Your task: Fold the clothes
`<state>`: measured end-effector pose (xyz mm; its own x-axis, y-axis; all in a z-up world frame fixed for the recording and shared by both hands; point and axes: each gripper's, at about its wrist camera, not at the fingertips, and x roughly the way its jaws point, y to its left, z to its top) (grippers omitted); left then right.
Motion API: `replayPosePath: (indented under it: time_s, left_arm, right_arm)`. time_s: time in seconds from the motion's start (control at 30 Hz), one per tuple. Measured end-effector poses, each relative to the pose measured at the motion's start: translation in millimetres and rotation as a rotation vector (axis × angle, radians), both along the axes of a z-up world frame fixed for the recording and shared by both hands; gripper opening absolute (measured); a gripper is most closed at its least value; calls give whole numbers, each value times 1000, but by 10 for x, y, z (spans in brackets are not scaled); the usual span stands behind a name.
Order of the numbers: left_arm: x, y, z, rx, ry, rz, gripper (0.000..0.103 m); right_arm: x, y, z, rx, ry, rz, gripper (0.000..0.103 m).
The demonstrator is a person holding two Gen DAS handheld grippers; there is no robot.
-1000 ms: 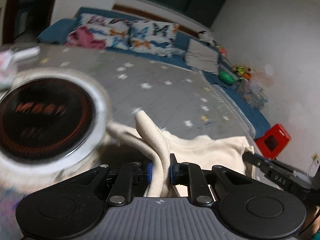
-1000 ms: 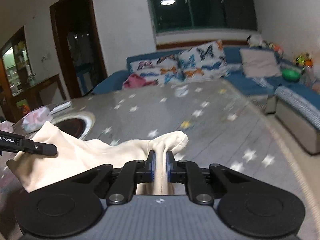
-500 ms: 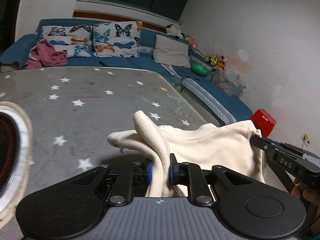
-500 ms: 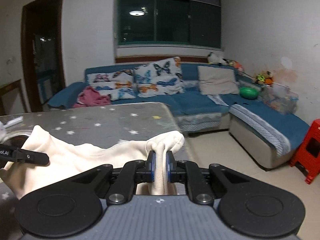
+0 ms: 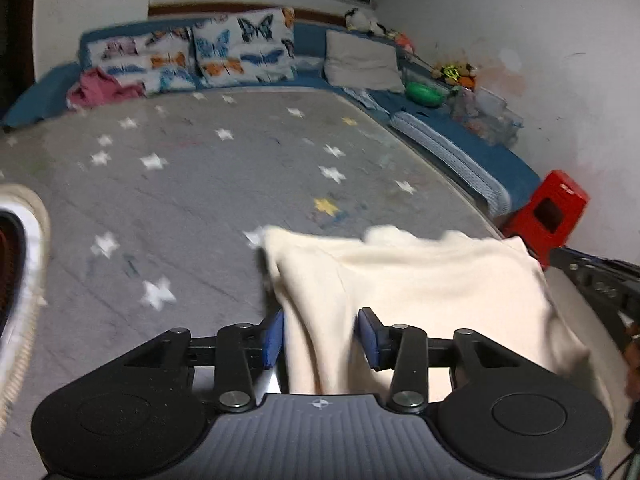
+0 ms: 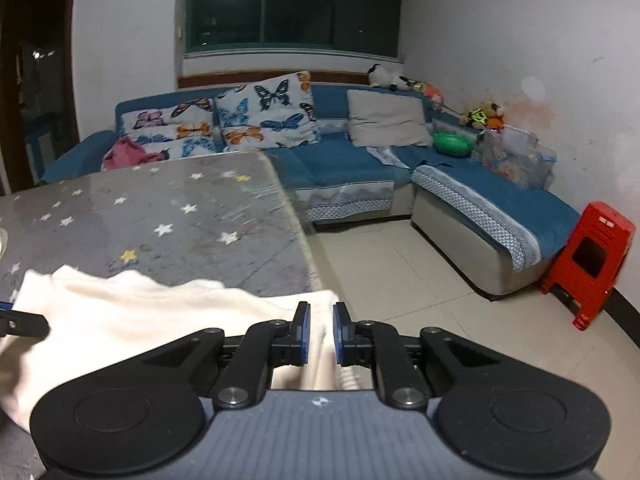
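Note:
A cream garment (image 5: 408,280) lies on the grey star-patterned table (image 5: 192,192) near its right front corner. My left gripper (image 5: 321,334) is open, its jaws spread wide with a fold of the cloth loose between them. In the right wrist view the same garment (image 6: 132,320) lies at the table's right edge. My right gripper (image 6: 321,334) has its jaws slightly parted around the garment's corner, not pinching it. The right gripper's finger (image 5: 600,280) shows at the right edge of the left wrist view.
A round dark hotplate with a white rim (image 5: 24,264) sits at the table's left. A blue corner sofa (image 6: 352,160) with butterfly cushions stands behind. A red plastic stool (image 6: 592,260) stands on the tiled floor (image 6: 400,272) to the right.
Both grippers have opened and let go of the garment. The cloth has dropped from its raised, bunched hold and now lies flatter on the table. Both cameras have tilted downward.

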<state>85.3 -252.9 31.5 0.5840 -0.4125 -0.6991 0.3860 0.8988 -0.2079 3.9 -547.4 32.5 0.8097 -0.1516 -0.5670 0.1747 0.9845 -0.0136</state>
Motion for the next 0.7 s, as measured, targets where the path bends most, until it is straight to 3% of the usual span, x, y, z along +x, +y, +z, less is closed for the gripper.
replayPosePath:
  time_s: [0.23, 0.43, 0.7]
  left_arm:
    - [68, -31, 134, -14, -55, 2, 43]
    - [186, -218, 63, -7, -60, -48, 43]
    - [361, -415, -100, 48, -51, -86, 43]
  right_arm:
    - [137, 44, -11, 74, 0, 46, 13]
    - [381, 136, -191, 155, 38, 74, 17]
    - [510, 278, -279, 91, 69, 84, 22]
